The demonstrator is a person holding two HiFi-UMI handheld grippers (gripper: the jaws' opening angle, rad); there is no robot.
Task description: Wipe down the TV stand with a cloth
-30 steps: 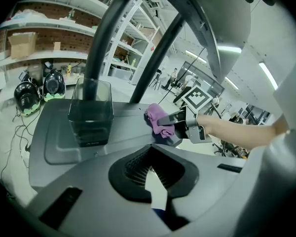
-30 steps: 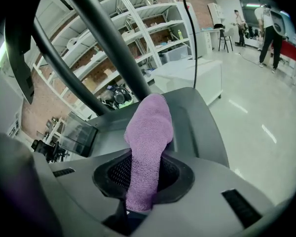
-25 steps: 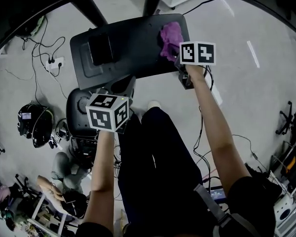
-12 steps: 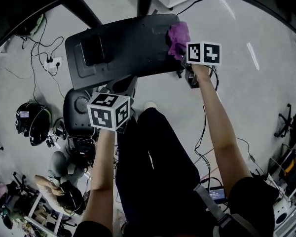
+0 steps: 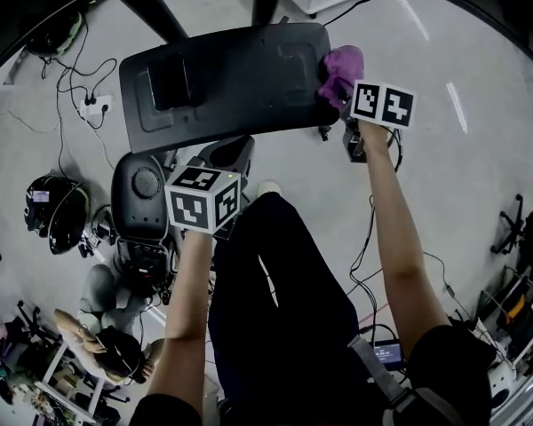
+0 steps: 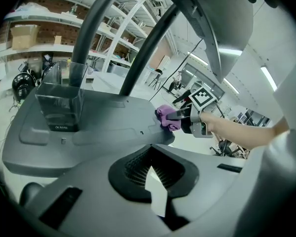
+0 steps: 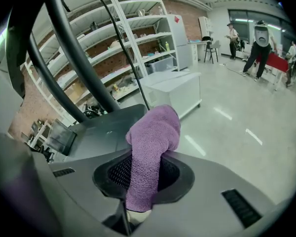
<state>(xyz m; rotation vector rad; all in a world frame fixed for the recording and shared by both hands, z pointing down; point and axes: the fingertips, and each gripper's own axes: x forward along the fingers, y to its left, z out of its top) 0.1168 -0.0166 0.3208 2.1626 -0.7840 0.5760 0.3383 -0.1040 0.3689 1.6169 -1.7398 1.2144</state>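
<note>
Clamping purple cloth, right claw touches it to TV stand.

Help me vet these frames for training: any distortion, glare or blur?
Head view: fisheye bend, black vignette, dark plastic TV stand base evenly lit. Left gripper view: heavy curvature, bright ceiling light strips. Right gripper view: purple terry cloth sharp, glare streaks on the floor.
</note>
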